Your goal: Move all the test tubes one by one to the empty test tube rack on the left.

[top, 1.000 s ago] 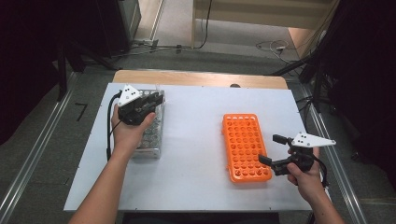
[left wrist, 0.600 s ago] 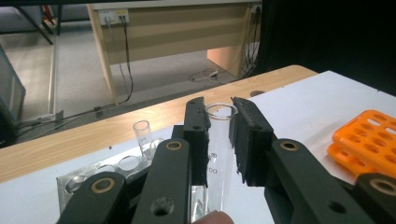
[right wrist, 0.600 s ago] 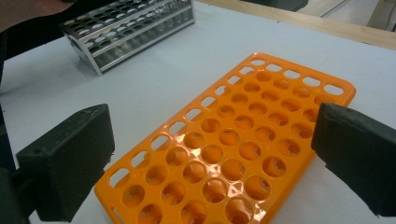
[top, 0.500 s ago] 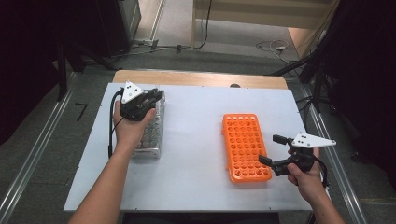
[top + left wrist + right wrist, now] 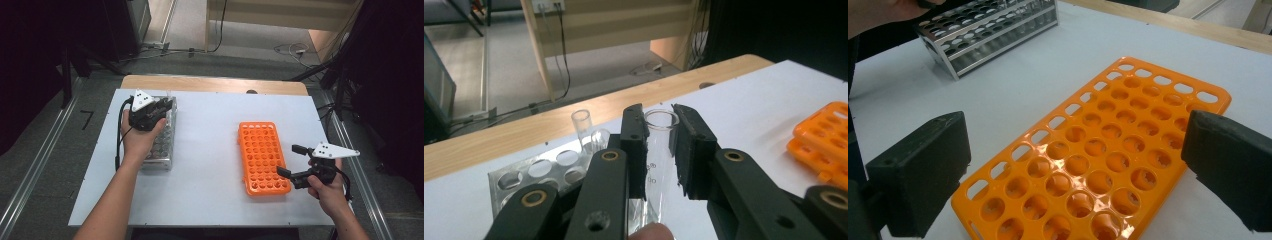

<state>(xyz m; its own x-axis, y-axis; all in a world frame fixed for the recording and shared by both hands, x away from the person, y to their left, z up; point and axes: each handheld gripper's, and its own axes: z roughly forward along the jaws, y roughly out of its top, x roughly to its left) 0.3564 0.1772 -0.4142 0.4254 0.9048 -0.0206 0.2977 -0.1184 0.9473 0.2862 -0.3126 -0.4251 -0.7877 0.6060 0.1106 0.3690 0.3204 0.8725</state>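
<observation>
Left tongs clamped on glass tube, just above metal rack at surface's left | right tongs apart, holding nothing, I keep them beside orange rack | progress, my read: tube lifted out, orange rack holes all vacant, carry-over and insertion left; more tubes wait in metal rack.

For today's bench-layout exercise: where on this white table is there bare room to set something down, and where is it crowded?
Free: the wide strip of table between the metal rack and the orange rack, plus the near edge. Crowded: around the left gripper holding a glass tube, and beside the right gripper.
</observation>
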